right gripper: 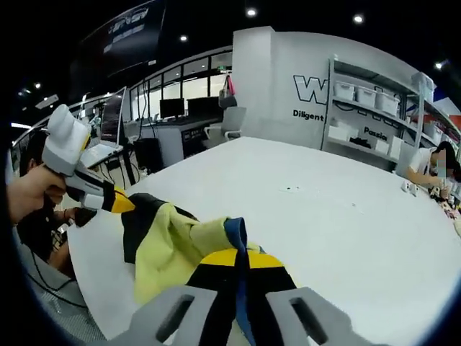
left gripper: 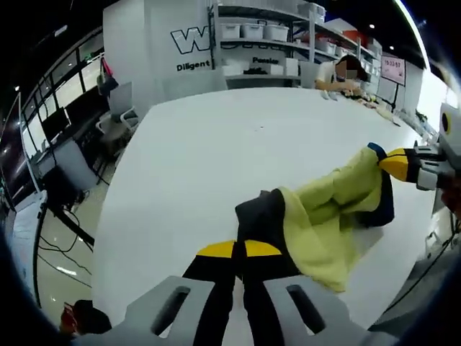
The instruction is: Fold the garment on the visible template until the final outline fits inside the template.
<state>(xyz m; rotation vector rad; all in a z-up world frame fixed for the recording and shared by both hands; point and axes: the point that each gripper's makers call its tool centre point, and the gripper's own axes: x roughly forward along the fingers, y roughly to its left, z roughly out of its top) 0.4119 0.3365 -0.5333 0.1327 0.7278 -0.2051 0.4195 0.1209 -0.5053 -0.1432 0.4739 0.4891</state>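
Note:
A yellow-green garment (left gripper: 324, 216) with black and navy parts hangs stretched above the white table (left gripper: 216, 144). My left gripper (left gripper: 239, 249) is shut on its black end at the bottom of the left gripper view. My right gripper (left gripper: 395, 163) comes in from the right, shut on the garment's far end. In the right gripper view, the right gripper (right gripper: 241, 257) pinches a blue-edged fold of the garment (right gripper: 169, 245). There the left gripper (right gripper: 119, 204), held by a hand (right gripper: 29, 191), grips the black end at the left.
The table (right gripper: 346, 231) is wide and bare beyond the garment. A person (left gripper: 344, 72) sits at its far end with small items. Shelves with white bins (left gripper: 252, 32) stand behind. Office chairs (left gripper: 119, 108) and desks with monitors (right gripper: 173, 108) line the table's side.

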